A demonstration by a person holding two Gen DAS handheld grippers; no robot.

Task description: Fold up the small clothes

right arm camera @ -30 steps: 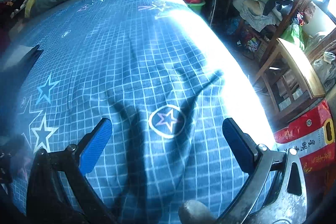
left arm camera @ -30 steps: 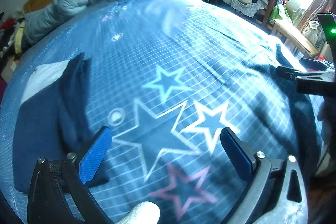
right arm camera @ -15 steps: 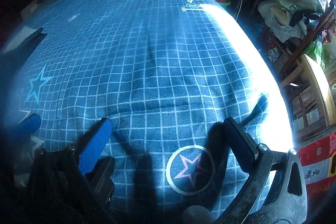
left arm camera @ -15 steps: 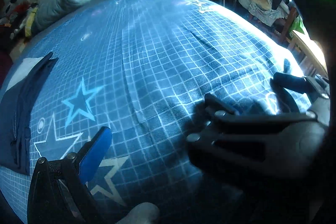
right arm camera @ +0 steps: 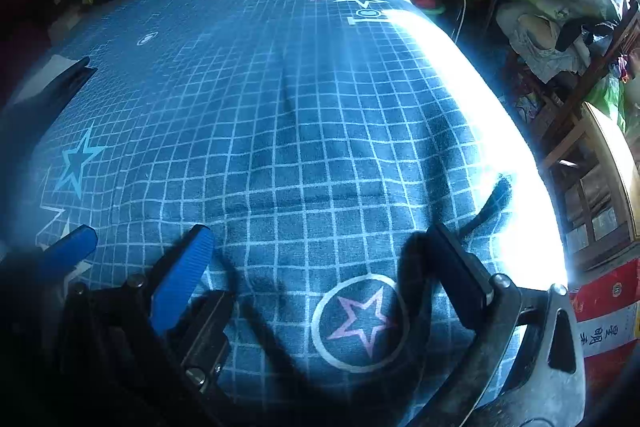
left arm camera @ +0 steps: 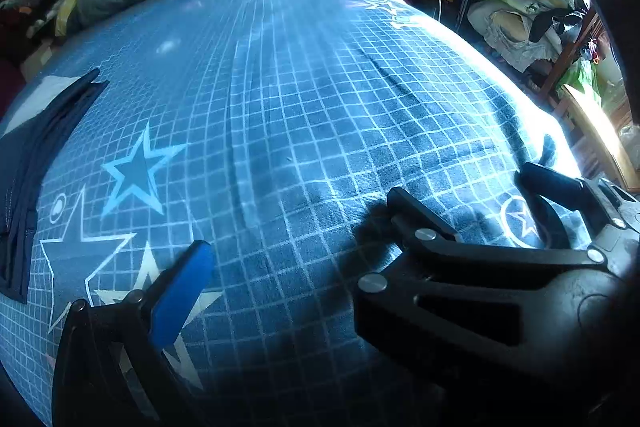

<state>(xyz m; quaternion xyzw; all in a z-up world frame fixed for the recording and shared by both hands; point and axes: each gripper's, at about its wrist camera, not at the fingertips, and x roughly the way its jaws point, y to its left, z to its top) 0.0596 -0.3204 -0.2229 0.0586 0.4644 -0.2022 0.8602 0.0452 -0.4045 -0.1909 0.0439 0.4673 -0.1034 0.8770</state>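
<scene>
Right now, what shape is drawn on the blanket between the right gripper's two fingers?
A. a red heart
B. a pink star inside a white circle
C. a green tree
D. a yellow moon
B: in the right wrist view, a pink star inside a white circle is printed on the blue checked blanket, right between the open fingers of the right gripper.

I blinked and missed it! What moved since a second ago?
The right gripper slid across in front of the left gripper, whose view swung right, pushing the dark garment to the left edge. Both grippers stay open and empty; the star bedsheet is unchanged.
</scene>
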